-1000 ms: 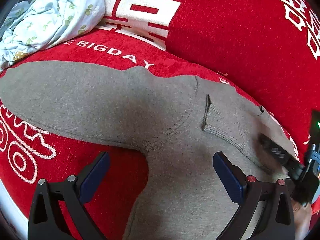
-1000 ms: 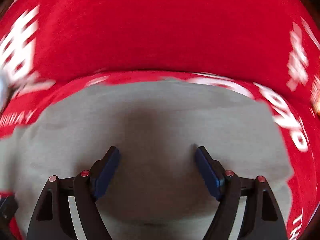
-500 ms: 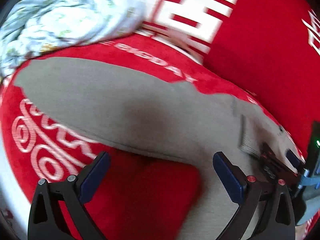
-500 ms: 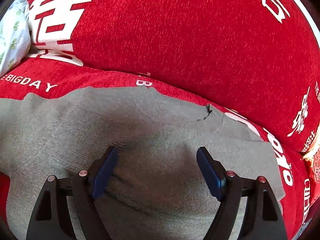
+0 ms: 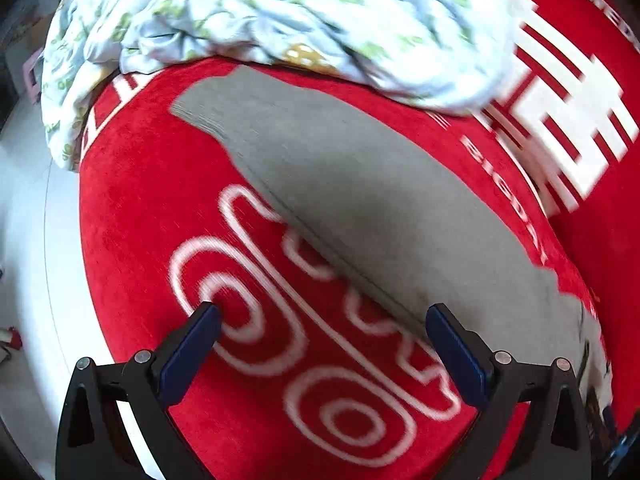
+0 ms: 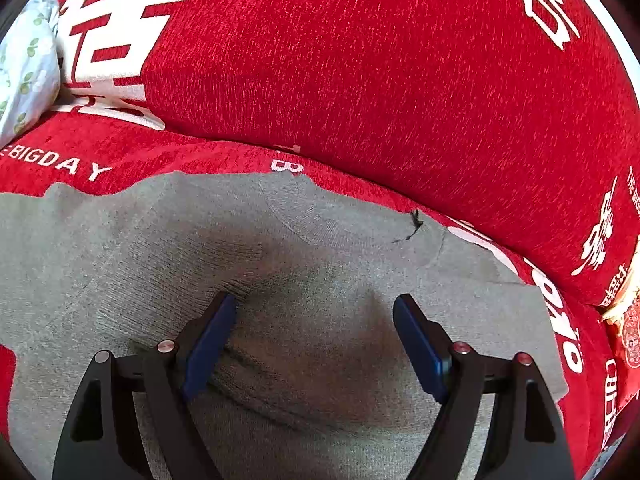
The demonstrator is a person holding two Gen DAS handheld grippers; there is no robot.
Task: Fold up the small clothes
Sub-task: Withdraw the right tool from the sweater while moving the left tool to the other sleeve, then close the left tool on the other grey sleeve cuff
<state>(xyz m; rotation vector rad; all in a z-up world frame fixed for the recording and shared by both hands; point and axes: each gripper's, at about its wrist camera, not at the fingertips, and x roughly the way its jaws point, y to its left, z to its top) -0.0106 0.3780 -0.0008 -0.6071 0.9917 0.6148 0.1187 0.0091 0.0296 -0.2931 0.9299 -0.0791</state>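
Note:
A small grey knit sweater (image 6: 320,248) lies flat on a red sofa seat (image 5: 152,208). Its long sleeve (image 5: 360,184) stretches away in the left wrist view, cuff at the far end. My left gripper (image 5: 322,338) is open and empty, low over the red seat just beside the sleeve's near edge. My right gripper (image 6: 314,332) is open and empty, right over the sweater's body below the collar (image 6: 344,224); a wrinkle lies under its left finger (image 6: 208,352).
A crumpled light-blue floral cloth (image 5: 280,20) lies at the far end of the seat; it also shows in the right wrist view (image 6: 24,64). A red back cushion (image 6: 380,80) with white characters rises behind the sweater. White floor (image 5: 24,240) lies past the seat's left edge.
My left gripper has swung left, off the sweater's body to the sleeve and the red seat. My right gripper has settled over the body and stayed open.

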